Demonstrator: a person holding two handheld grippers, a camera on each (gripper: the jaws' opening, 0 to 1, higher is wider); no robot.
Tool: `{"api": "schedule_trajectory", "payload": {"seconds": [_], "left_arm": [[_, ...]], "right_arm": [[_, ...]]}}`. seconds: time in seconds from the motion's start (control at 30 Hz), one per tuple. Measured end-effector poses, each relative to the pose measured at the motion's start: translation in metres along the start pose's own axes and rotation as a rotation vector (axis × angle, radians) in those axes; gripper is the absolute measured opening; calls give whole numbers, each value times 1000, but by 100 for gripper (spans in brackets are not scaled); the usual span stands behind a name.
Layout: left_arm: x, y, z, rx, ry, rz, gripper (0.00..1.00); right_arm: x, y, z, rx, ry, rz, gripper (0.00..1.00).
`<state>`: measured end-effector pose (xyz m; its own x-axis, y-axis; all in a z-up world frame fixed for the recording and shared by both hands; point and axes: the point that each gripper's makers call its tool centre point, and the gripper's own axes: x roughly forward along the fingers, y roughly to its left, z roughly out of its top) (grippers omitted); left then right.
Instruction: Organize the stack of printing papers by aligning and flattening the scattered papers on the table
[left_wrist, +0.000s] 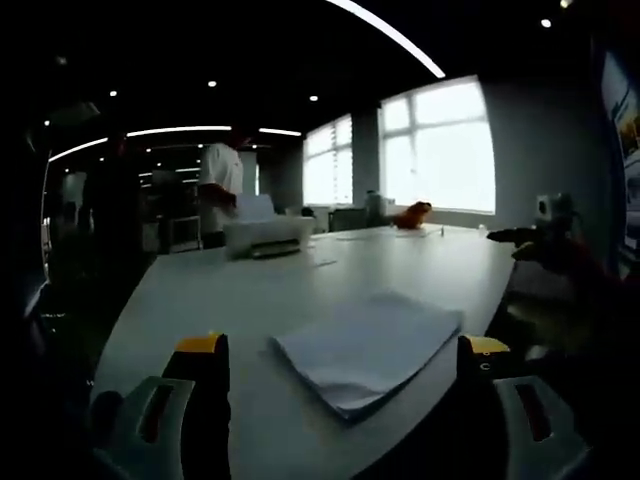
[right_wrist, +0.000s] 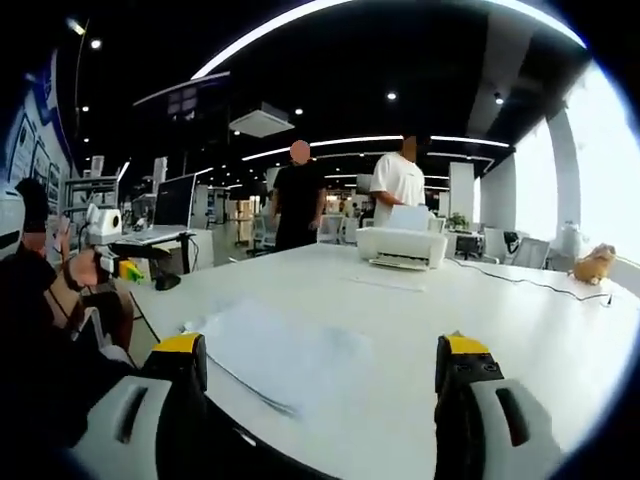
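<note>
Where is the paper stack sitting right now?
In the left gripper view the paper stack lies on the white table just ahead of the open left claw; the printer stands farther back.

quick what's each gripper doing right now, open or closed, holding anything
Left gripper: open, holding nothing; the paper stack lies on the table between its jaws.
Right gripper: open, holding nothing, jaws wide above the paper stack.

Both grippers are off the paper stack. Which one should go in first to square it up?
Probably left. In the left gripper view the paper stack lies right between the open left gripper jaws. In the right gripper view the stack sits left of centre of the open right gripper.
</note>
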<state>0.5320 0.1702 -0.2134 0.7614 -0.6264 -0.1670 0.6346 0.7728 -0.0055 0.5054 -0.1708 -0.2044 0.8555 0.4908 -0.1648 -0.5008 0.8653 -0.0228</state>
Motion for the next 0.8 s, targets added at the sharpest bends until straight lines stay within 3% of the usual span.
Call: {"api": "schedule_trajectory", "payload": {"seconds": [0.37,0.8], "left_arm": [[-4,-5,6,-8,-7,-19,97],[-6,-7,11,21,-12,3,97]], "right_arm": [[1,-2,-2,-1,8,0,90],[0,-2,-2,0,9,1,90]]}}
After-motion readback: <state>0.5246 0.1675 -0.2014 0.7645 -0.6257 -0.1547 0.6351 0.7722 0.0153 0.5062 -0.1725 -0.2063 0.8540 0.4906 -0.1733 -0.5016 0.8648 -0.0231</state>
